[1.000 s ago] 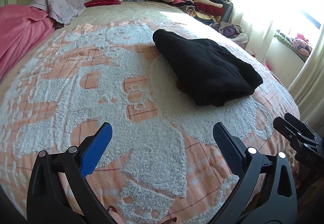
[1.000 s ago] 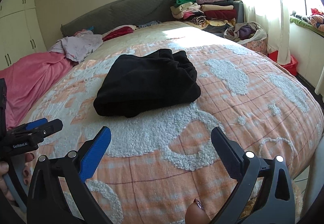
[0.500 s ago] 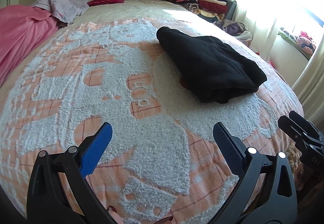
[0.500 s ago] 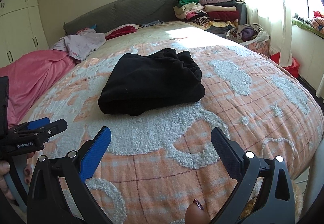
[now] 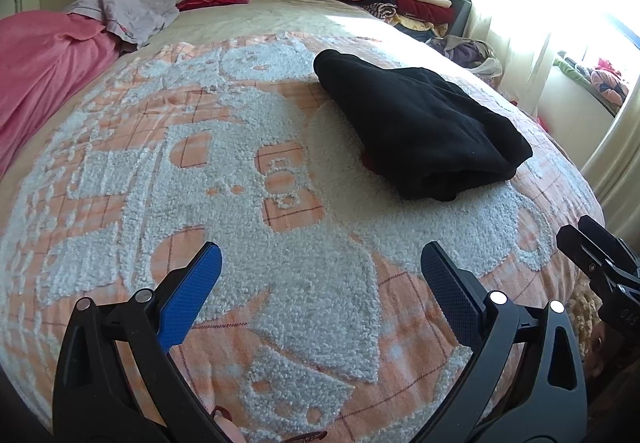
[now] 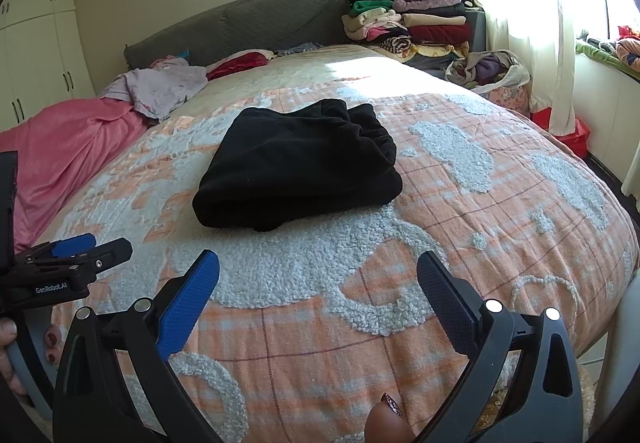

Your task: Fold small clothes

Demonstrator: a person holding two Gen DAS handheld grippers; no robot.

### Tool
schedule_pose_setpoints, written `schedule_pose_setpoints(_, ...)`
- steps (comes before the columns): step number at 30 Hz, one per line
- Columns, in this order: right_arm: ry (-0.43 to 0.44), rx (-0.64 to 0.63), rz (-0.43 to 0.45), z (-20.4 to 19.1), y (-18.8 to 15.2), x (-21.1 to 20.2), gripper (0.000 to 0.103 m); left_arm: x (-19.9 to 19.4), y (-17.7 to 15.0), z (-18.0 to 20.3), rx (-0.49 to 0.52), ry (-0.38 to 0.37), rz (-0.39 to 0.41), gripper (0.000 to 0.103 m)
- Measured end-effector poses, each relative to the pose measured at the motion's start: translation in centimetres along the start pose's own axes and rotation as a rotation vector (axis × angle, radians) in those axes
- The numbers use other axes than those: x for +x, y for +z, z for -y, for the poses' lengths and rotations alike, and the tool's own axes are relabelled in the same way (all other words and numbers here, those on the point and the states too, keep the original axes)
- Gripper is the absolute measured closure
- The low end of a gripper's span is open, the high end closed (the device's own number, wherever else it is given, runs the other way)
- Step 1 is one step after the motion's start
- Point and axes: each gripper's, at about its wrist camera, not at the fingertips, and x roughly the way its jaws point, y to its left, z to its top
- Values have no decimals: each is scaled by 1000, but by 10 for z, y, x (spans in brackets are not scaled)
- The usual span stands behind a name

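Right now a black garment (image 5: 420,127) lies folded in a thick bundle on the bed (image 5: 248,227), about in the middle of it and a bit toward the window side. It rests on a fuzzy blanket (image 6: 460,211) with orange squares and white fluffy shapes. Nothing is touching it. Both tools are held low near the foot edge of the bed, well apart from the black bundle. The left tool (image 5: 320,275) has its two fingers spread wide and holds nothing. The right tool (image 6: 318,279) is spread wide too, and it is also holding nothing. In the right wrist view, the left tool shows at the left edge, with a hand (image 6: 10,347) with painted nails gripping its handle. A fingertip with a sparkly nail (image 6: 390,421) peeks up at the bottom of that view. Along the far left side of the bed lies a pink blanket (image 6: 64,151), and a light purple cloth (image 6: 160,87) sits crumpled on it near the dark headboard (image 6: 240,27). Past the far right corner of the bed, a tall pile of folded clothes (image 6: 412,23) is stacked up. Bright light comes through the curtain (image 6: 516,3) by the window.
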Motion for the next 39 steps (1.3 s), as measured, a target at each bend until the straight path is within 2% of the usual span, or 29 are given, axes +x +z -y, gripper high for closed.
schedule_pose_setpoints(39,-3,0,0,1,-1,-3,5,-5,1,-2,1,13,-12,9)
